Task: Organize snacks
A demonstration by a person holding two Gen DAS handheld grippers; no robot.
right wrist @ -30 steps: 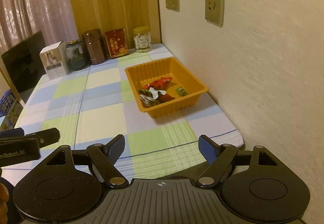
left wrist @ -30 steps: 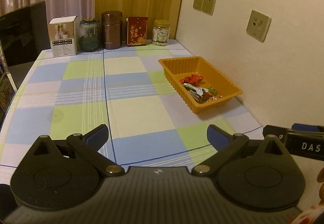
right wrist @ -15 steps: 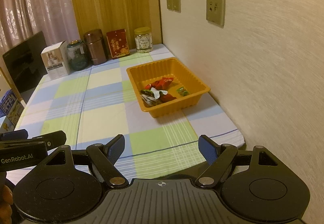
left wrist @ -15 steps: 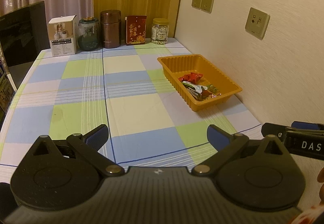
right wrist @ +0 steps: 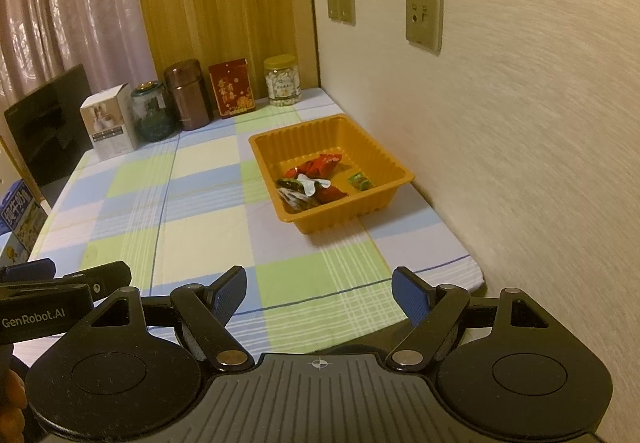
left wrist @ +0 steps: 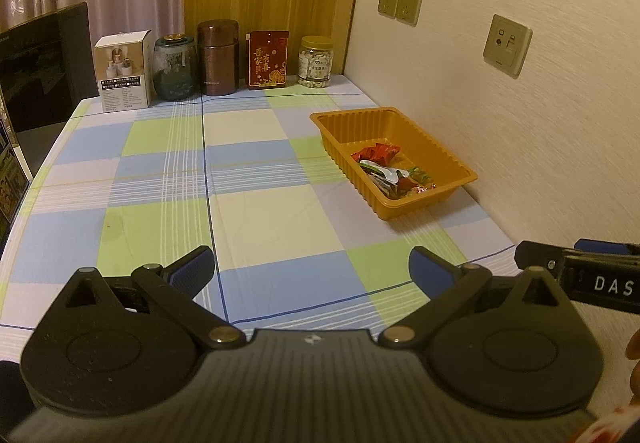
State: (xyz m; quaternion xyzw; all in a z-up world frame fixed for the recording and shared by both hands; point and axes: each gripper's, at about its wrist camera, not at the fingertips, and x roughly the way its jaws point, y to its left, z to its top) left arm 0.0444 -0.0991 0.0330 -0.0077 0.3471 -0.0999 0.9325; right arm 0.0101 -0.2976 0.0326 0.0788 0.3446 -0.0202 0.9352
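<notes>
**Snack tray inspected: both tools empty and clear of the work**

The left hand-held gripper (left wrist: 311, 266) has its blue pads spread apart with nothing between them; the right hand-held gripper (right wrist: 319, 293) stands likewise apart and empty. Both hang over the near edge of the worktop (left wrist: 256, 211), which is covered by a blue, green and cream checked cloth.

The task's items, a small heap of crinkly foil-and-plastic snack packets (right wrist: 314, 183) in red, white and green, lie in the near half of a ribbed orange plastic tray (right wrist: 384, 159) set close to the wall on the right, well apart from both tools. One green packet (right wrist: 360, 181) lies a little to the side of the heap.

Handling judgement: the packets look light, soft and slippery, and they would crumple under a hard squeeze (contents may be brittle). A pinch across a flat sealed end seems the surest hold. The tray appears thin and flexible; it may slide or flex if pushed, so take it by the rim.

Legible writing: "GenRobot.AI" on the left tool's body as seen from the right wrist, and "DAS" on the right tool's body in the left wrist view. A red box (left wrist: 267, 59) at the back carries gold Chinese characters, too small to vouch for. A clear jar with a yellow lid (left wrist: 315, 62) bears an unreadable label.
</notes>
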